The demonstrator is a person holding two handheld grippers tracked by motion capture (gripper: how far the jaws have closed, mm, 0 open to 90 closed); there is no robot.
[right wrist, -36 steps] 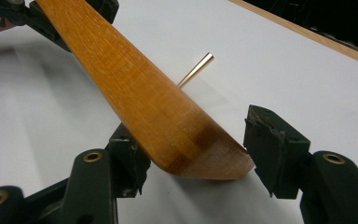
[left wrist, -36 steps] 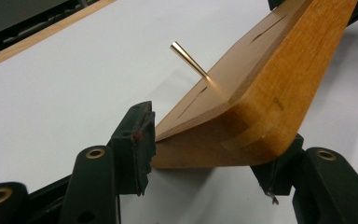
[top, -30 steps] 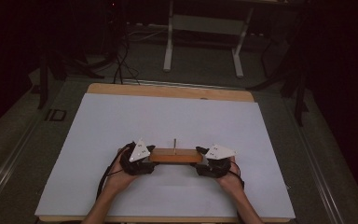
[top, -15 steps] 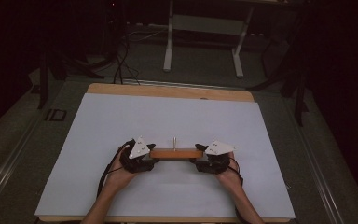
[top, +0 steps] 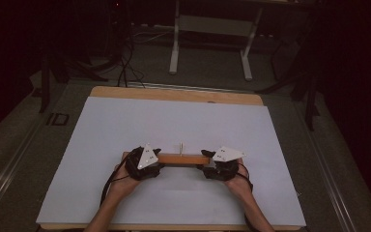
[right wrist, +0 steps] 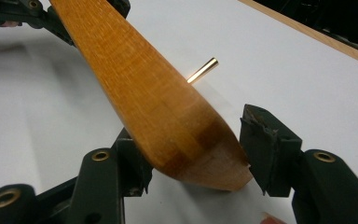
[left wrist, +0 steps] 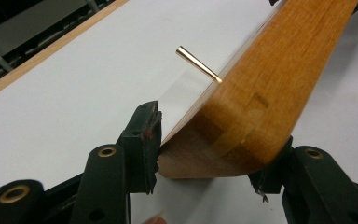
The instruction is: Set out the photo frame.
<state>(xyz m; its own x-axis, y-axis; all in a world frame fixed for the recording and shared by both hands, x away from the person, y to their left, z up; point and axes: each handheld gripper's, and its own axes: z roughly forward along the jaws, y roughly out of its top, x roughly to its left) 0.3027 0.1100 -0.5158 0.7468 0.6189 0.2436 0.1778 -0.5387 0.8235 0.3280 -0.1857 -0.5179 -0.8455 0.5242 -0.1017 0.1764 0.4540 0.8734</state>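
Observation:
A long orange-brown wooden bar (top: 183, 158) lies flat across the near middle of the white table, with a thin brass pin (top: 181, 146) standing up from its centre. My left gripper (top: 157, 158) straddles the bar's left end and my right gripper (top: 208, 163) straddles its right end. In the left gripper view the bar's rounded end (left wrist: 223, 140) sits between the jaws of the left gripper (left wrist: 209, 144), one pad (left wrist: 145, 135) right at its corner. In the right gripper view a thin gap separates the bar (right wrist: 186, 140) from one pad (right wrist: 261, 149) of the right gripper (right wrist: 193, 151). Both pairs of jaws have just been closing.
A white sheet (top: 174, 121) covers the table, with a wooden edge (top: 174, 93) along the far side. Beyond it on the dark floor are a white stand's legs (top: 176, 48) and cables (top: 123, 63). The person's forearms come in from the bottom edge.
Both hands stay at the bar's ends. The bar and its pin have not visibly moved.

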